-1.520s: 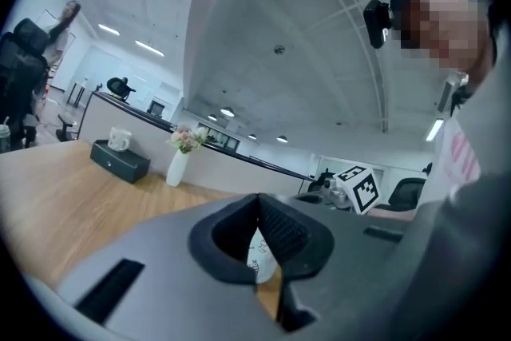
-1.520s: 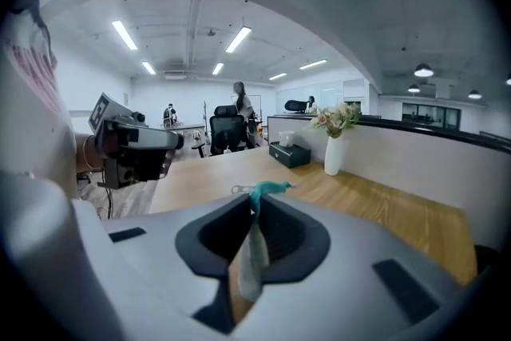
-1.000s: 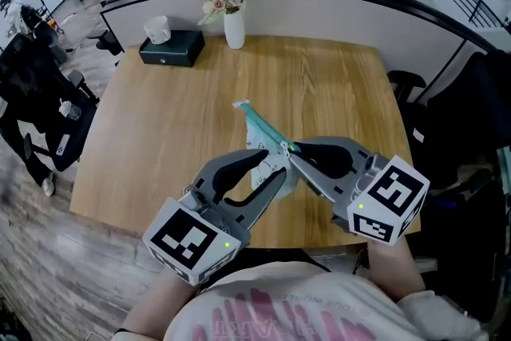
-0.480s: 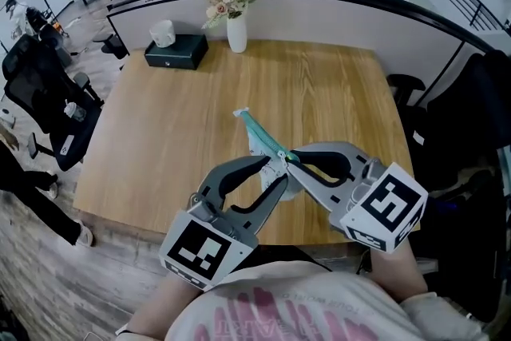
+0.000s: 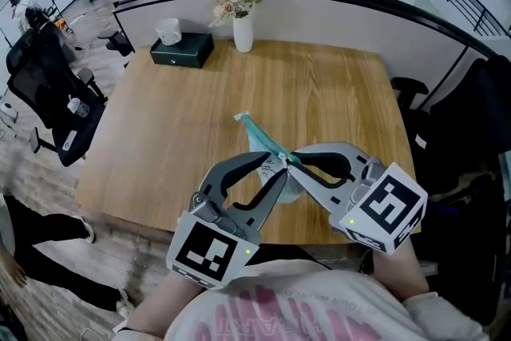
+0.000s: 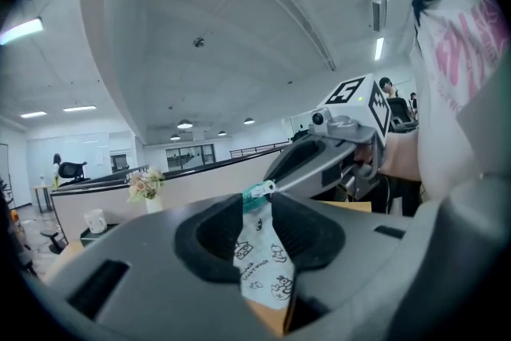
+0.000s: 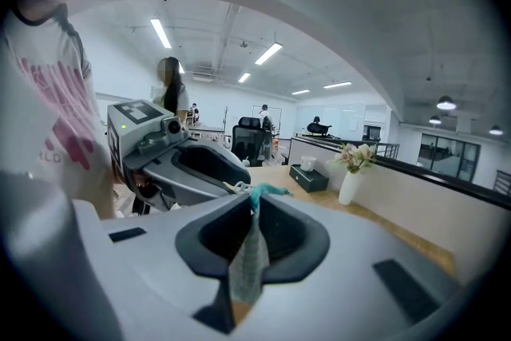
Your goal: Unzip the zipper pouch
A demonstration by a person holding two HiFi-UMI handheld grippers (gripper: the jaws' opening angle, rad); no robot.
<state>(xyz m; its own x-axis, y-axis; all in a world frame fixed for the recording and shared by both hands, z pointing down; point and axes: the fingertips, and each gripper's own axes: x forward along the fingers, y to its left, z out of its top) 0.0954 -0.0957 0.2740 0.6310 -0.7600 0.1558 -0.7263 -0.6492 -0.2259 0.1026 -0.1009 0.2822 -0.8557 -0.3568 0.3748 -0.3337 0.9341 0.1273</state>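
Note:
A white printed zipper pouch [image 5: 257, 141] with a teal zipper strip hangs in the air above the wooden table [image 5: 168, 124]. My right gripper [image 5: 292, 158] is shut on its teal top edge, and in the right gripper view [image 7: 254, 200] the pouch [image 7: 249, 259] dangles between the jaws. My left gripper [image 5: 275, 170] reaches in from the near left. Its jaws are closing with the pouch [image 6: 263, 259] between them, and the pads do not visibly press on it. The left gripper [image 6: 257, 200] faces the right gripper [image 6: 335, 148] tip to tip.
A white vase of flowers [image 5: 243, 28] and a black tissue box [image 5: 182, 50] stand at the table's far edge. An office chair [image 5: 48, 84] is off the left side, a dark chair [image 5: 471, 116] is at the right, and a person's legs [image 5: 32, 251] are on the floor at the lower left.
My left gripper has edged a little right toward the pouch and its jaws have drawn in slightly. The right gripper keeps its hold. A person has walked past on the left.

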